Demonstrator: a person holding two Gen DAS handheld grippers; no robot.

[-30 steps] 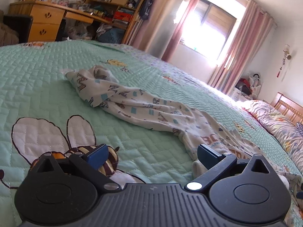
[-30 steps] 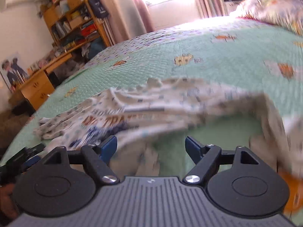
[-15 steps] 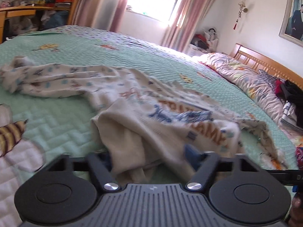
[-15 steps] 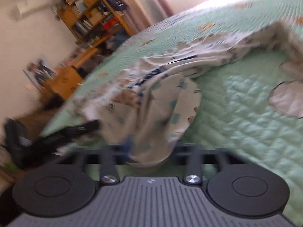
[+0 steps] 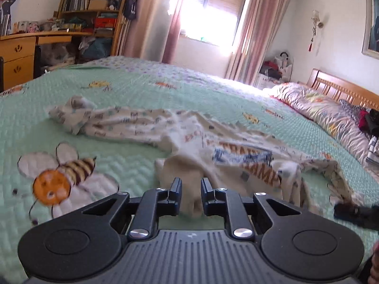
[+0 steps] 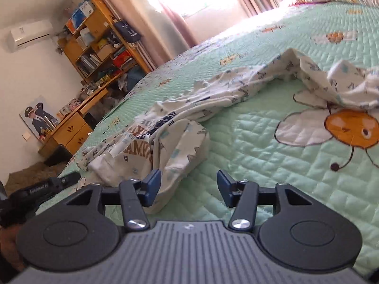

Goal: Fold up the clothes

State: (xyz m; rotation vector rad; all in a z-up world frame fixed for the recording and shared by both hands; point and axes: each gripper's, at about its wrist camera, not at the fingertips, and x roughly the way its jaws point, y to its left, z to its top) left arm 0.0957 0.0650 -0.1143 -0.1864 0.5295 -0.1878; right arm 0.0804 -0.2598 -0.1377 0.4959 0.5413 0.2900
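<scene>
A white garment point(image 5: 213, 146) printed with small blue marks and brown lettering lies crumpled in a long strip across the green quilted bedspread point(image 5: 123, 165). In the left wrist view my left gripper point(image 5: 191, 189) has a bunched cream fold between its narrow jaws, which are closing and pinch it. In the right wrist view the same garment point(image 6: 180, 139) lies ahead. My right gripper point(image 6: 188, 181) has its jaws opening; a loose fold lies against the left fingertip point(image 6: 152, 183), unpinched. The left gripper point(image 6: 40, 187) shows as a black shape at the left edge.
A bee picture point(image 5: 61, 179) is stitched on the quilt. A wooden desk point(image 5: 19, 54) and bookshelf point(image 5: 94, 7) stand beyond the bed's far left. A bright curtained window point(image 5: 208, 16) is ahead. A rolled floral quilt point(image 5: 319, 108) lies by the headboard point(image 5: 343, 90).
My left gripper went from wide open to closed on a fold of the garment and lifted it. My right gripper pinched the cloth, then let it go and spread its jaws.
</scene>
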